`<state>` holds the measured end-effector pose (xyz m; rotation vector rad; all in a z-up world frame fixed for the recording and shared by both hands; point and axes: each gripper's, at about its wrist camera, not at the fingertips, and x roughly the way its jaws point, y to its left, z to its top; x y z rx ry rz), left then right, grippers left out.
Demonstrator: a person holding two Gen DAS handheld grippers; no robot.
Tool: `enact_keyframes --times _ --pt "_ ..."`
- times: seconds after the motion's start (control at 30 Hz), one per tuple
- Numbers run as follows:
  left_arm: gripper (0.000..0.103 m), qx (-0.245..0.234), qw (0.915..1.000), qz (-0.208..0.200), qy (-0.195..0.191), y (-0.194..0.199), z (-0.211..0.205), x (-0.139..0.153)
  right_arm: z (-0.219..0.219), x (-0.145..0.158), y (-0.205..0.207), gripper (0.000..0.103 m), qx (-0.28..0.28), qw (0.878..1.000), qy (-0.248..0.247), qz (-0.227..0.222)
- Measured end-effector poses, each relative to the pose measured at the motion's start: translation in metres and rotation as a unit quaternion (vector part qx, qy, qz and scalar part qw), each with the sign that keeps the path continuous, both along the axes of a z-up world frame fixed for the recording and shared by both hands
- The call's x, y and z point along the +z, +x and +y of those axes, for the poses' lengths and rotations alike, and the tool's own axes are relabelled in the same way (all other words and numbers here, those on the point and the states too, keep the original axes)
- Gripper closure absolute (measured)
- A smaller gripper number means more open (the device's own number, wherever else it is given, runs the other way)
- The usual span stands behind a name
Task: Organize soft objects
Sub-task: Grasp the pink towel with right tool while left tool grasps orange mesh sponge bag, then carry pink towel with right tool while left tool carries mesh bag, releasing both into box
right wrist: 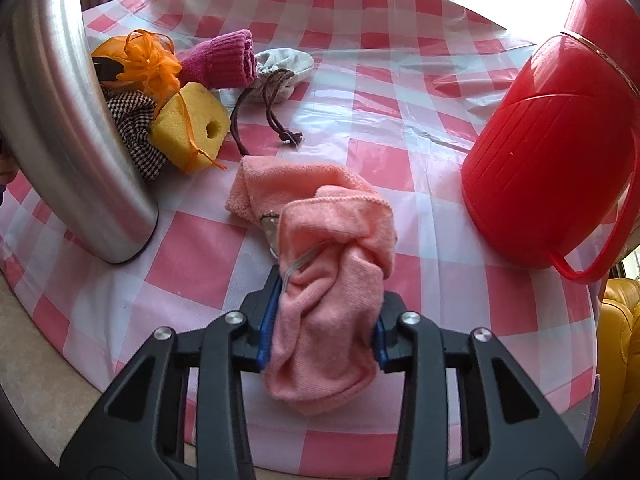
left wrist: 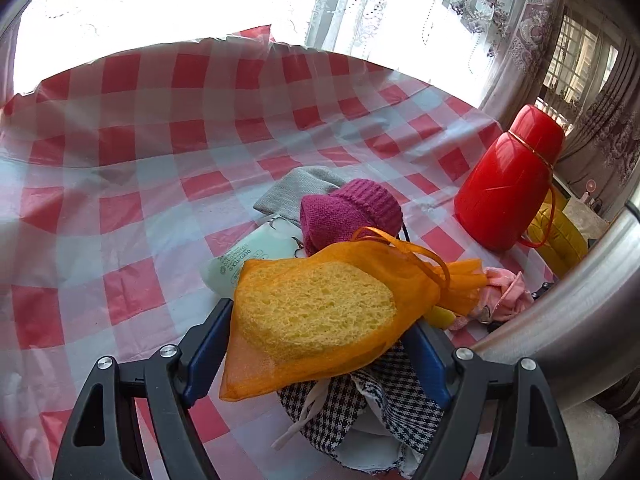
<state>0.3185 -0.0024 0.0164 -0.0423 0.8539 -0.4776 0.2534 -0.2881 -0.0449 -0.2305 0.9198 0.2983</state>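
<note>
Overhead, curtains [left wrist: 532,40] back the red-checked tablecloth [left wrist: 120,152], red thermos [left wrist: 508,180]

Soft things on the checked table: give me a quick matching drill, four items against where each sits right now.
Items:
1. pink towel
2. sponge in orange mesh bag
3. magenta knit piece
4. red flask

Places:
A. standing on the tablecloth
B. pinched in the right gripper
C. lying against a grey cloth
D. between the left gripper's fingers

Pairs: 1-B, 2-D, 3-C, 4-A
</note>
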Motion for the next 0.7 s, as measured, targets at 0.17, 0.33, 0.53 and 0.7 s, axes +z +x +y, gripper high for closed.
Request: enact_keyframes --times 0.17,0.33,0.53,0.7 --pt "0.022 0.043 0.9987 -0.017 -0.022 -0.013 0.013 0.009 -0.009 0.005 -0.004 0.064 -0.015 1.0 0.009 -0.009" --pt "0.022 0.104 0.9934 -0.027 -0.041 -0.029 0.029 0.011 -0.017 0.009 -0.013 0.064 -0.021 1.0 0.013 -0.015" --pt "0.022 0.192 0.9798 -0.04 -0.038 -0.056 0.048 0.008 -0.028 0.011 -0.024 0.064 -0.032 0.999 0.022 -0.019" --pt "0.022 0.234 0.9695 -0.051 -0.05 -0.079 0.057 0.007 -0.038 0.013 -0.033 0.064 -0.038 0.999 0.028 -0.02"
